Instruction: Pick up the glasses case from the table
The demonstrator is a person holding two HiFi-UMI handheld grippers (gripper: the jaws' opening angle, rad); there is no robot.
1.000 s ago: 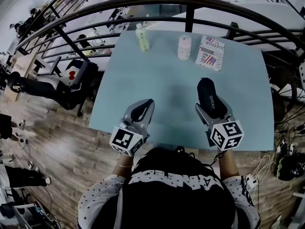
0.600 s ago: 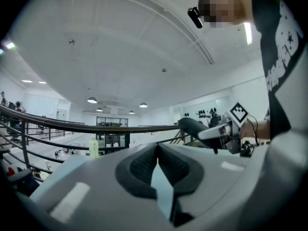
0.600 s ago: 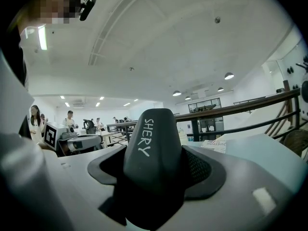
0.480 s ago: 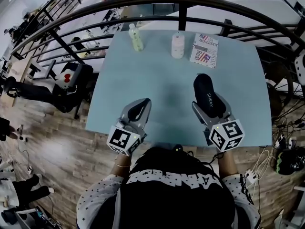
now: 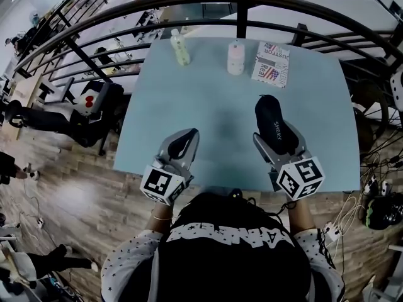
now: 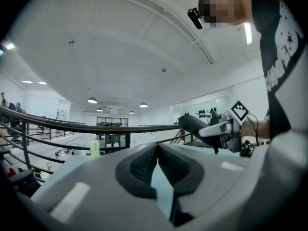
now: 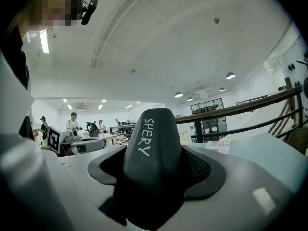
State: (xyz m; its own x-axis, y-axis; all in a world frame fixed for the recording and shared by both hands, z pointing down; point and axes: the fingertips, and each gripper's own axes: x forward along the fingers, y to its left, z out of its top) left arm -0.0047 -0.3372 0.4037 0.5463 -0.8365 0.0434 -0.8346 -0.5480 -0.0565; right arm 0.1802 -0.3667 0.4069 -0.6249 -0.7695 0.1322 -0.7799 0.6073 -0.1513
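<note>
A black glasses case (image 5: 274, 124) marked SHERY sits clamped between the jaws of my right gripper (image 5: 278, 141), lifted over the right half of the light blue table (image 5: 214, 99). In the right gripper view the case (image 7: 156, 150) stands up between the dark pads and fills the middle, with the right gripper (image 7: 155, 170) shut on it. My left gripper (image 5: 183, 147) hovers over the table's front left part, jaws shut with nothing between them. In the left gripper view the left gripper (image 6: 158, 165) shows its pads meeting, and the case (image 6: 196, 124) appears at the right.
At the table's far edge stand a green bottle (image 5: 180, 49), a white-pink bottle (image 5: 235, 58) and a printed packet (image 5: 271, 63). A dark metal railing (image 5: 239, 17) curves behind the table. Wooden floor lies to the left, cables on the right.
The view shifted slightly over the second. The right gripper stays shut on the case and the left gripper holds its place; neither has visibly moved against the table.
</note>
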